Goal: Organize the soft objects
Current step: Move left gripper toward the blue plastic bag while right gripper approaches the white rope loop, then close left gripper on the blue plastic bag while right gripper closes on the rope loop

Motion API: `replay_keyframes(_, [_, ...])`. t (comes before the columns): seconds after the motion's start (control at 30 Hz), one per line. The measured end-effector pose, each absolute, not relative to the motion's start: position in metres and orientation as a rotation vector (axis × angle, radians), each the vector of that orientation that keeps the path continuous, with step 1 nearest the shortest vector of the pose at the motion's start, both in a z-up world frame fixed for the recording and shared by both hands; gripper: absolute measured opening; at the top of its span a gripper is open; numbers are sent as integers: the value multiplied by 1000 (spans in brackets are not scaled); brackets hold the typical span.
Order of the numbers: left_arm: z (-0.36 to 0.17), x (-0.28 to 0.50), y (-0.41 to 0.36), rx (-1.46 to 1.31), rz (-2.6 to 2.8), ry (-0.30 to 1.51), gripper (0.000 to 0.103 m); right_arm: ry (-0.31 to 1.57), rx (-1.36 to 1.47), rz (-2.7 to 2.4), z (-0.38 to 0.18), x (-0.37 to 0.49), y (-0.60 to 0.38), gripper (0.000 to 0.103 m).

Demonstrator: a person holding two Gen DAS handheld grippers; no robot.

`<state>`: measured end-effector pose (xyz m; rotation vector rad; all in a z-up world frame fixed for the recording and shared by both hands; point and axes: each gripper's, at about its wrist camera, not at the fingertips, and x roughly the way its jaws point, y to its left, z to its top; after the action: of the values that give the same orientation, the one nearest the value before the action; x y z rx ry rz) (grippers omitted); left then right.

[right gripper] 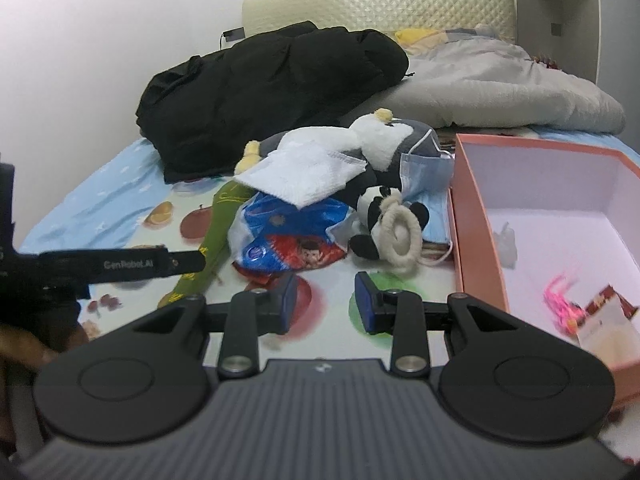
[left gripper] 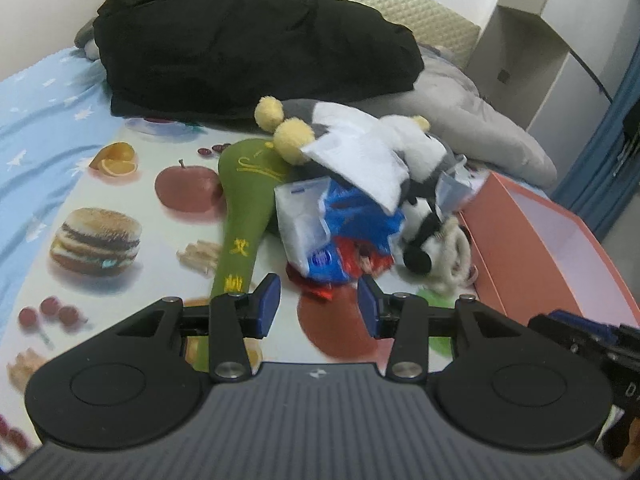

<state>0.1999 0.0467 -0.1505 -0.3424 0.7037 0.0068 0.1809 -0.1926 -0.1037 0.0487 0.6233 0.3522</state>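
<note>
A pile of soft things lies on a food-print mat (left gripper: 100, 184) on the bed. It holds a green padded paddle (left gripper: 244, 204), a blue-and-red plastic bag (left gripper: 340, 232), a white towel (left gripper: 360, 156), a grey plush with yellow feet (left gripper: 288, 128), a small panda plush (right gripper: 384, 216) and a blue face mask (right gripper: 428, 176). My left gripper (left gripper: 318, 306) is open and empty just in front of the bag. My right gripper (right gripper: 326, 300) is open and empty, short of the panda.
An orange box with a white inside (right gripper: 476, 216) stands to the right of the pile and holds a pink item (right gripper: 560, 292) and a card. A black jacket (left gripper: 248, 40) and a grey pillow (right gripper: 500, 84) lie behind. The left gripper's arm (right gripper: 120, 264) shows at left.
</note>
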Motion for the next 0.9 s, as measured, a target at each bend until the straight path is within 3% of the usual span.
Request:
replay_keyframes(0.47, [-181,272,44,-342,0,652,49,596,31,305,-146,264,-177,35])
replay_keyframes(0.53, [-187,280,39,-320,-1,666,54,596,4,281,-151,275,-174,35])
replay_keyframes(0.57, [-190,283,38,-310,2,671,57,601,-9,261,-153,281,-173,37])
replay_keyframes(0.63, [-196,285,36,-295,9,671,61,595,-30,225,-156,289,-173,55])
replay_keyframes(0.7, [-200,287,34,-285,16,673,61,571,-41,203,-159,295,-174,62])
replay_keyframes(0.8, [-203,287,31,-241,31,667,61,562,-78,176,-164,304,-173,63])
replay_keyframes(0.9, [-208,290,30,-241,37,690,69,592,-100,158,-173,313,-172,63])
